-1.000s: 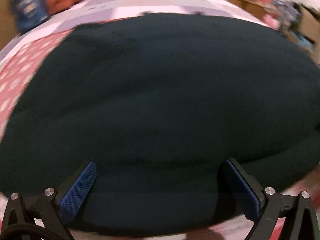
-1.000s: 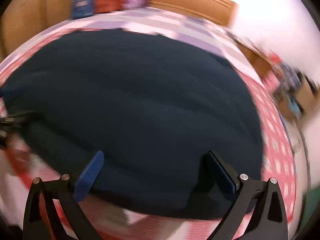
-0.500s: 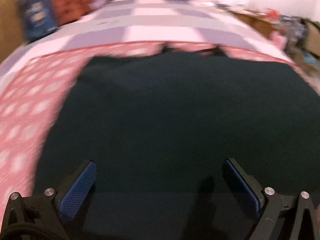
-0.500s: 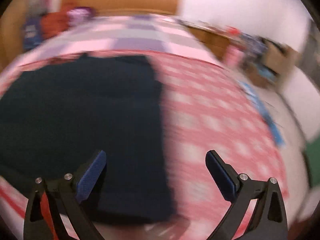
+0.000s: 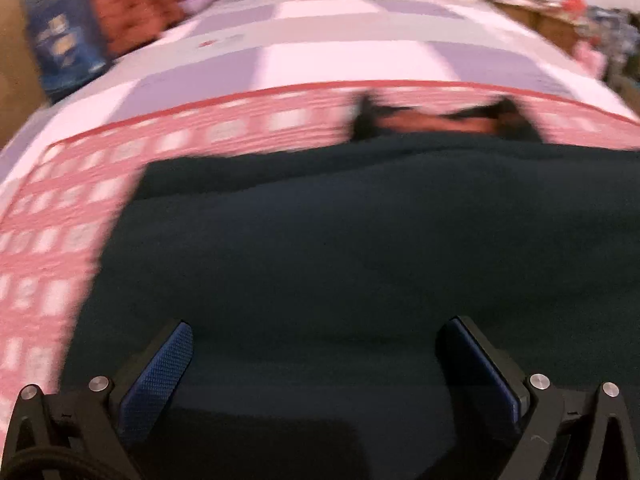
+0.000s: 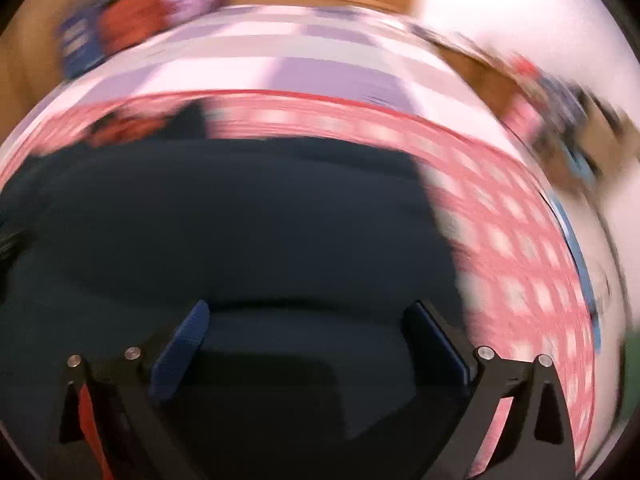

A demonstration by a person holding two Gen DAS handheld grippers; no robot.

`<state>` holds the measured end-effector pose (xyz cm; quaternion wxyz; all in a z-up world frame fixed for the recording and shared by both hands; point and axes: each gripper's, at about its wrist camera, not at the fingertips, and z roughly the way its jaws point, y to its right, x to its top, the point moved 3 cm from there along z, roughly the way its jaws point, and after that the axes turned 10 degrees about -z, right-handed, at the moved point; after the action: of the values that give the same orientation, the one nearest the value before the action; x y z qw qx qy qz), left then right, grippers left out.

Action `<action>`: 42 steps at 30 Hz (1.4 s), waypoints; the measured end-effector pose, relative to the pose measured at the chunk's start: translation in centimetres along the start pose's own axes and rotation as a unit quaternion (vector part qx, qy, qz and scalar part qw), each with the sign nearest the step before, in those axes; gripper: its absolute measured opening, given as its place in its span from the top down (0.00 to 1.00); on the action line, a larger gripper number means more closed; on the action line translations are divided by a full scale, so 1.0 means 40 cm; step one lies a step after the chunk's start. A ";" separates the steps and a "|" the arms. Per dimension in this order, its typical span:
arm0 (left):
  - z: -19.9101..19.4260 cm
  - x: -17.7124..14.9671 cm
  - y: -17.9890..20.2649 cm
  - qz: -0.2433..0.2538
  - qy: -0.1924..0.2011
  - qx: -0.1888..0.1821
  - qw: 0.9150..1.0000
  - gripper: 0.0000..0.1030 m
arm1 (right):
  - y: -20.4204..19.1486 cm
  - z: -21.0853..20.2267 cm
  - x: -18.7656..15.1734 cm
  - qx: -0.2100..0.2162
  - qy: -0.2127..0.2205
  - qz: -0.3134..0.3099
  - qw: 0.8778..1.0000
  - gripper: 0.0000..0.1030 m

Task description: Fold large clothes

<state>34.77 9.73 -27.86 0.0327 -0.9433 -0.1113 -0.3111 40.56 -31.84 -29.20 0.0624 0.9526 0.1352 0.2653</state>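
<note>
1. Dark garment (image 5: 340, 248): lies spread on pink checked bedspread (image 5: 52, 240), near end of bed.
2. L gripper (image 5: 316, 354): tongs wide apart over garment, empty.
3. R gripper (image 6: 308, 336): tongs apart, empty, near garment's right edge.
4. Both views blurred.

Both grippers, left (image 5: 316, 356) and right (image 6: 308, 336), have black angular frames with silver screws and blue textured pads on the fingers (image 5: 160, 376). A black cable (image 5: 28, 468) loops beside the left; a red strip (image 6: 90, 420) marks the right.
</note>
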 end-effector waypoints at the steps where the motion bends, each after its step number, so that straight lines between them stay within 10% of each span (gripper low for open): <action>1: 0.009 0.013 -0.041 -0.018 -0.005 0.013 1.000 0.00 | 0.082 0.007 -0.025 -0.030 -0.021 0.036 0.999 0.02; 5: 0.010 0.071 -0.008 -0.044 0.008 -0.003 0.999 0.00 | 0.151 -0.040 -0.018 -0.062 0.000 0.076 0.995 0.02; 10: 0.050 0.095 0.246 0.048 -0.012 -0.072 0.996 0.00 | -0.178 -0.048 0.123 0.038 0.047 -0.072 0.996 0.02; 13: 0.099 0.117 0.236 0.048 -0.033 -0.059 0.997 0.00 | -0.286 -0.007 0.160 0.061 0.029 -0.106 0.992 0.02; 19: 0.193 0.163 -0.085 -0.037 -0.064 0.036 0.997 0.00 | 0.013 0.098 0.148 0.021 -0.013 0.009 1.000 0.02; 24: 0.203 0.164 -0.145 -0.023 -0.065 0.024 0.997 0.00 | 0.298 0.120 0.036 -0.028 -0.064 0.121 0.990 0.00; 29: 0.149 0.176 -0.230 -0.170 -0.031 -0.073 0.982 0.00 | 0.281 0.084 0.038 -0.039 -0.045 0.083 0.995 0.00; 32: 0.196 0.115 -0.254 -0.126 -0.088 -0.005 0.988 0.00 | 0.289 0.014 0.043 0.020 0.033 0.139 0.989 0.00; 35: 0.181 0.108 -0.285 -0.146 -0.088 0.004 0.985 0.00 | 0.258 0.060 -0.005 0.012 -0.029 0.095 0.995 0.00; 42: 0.055 0.044 -0.350 -0.158 -0.079 0.067 0.982 0.00 | 0.269 -0.050 -0.070 0.013 -0.003 0.098 0.995 0.00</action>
<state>34.19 23.97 -28.70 0.0376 -0.9308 -0.2822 -0.2292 39.64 -42.86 -26.82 0.0243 0.9627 0.0447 0.2659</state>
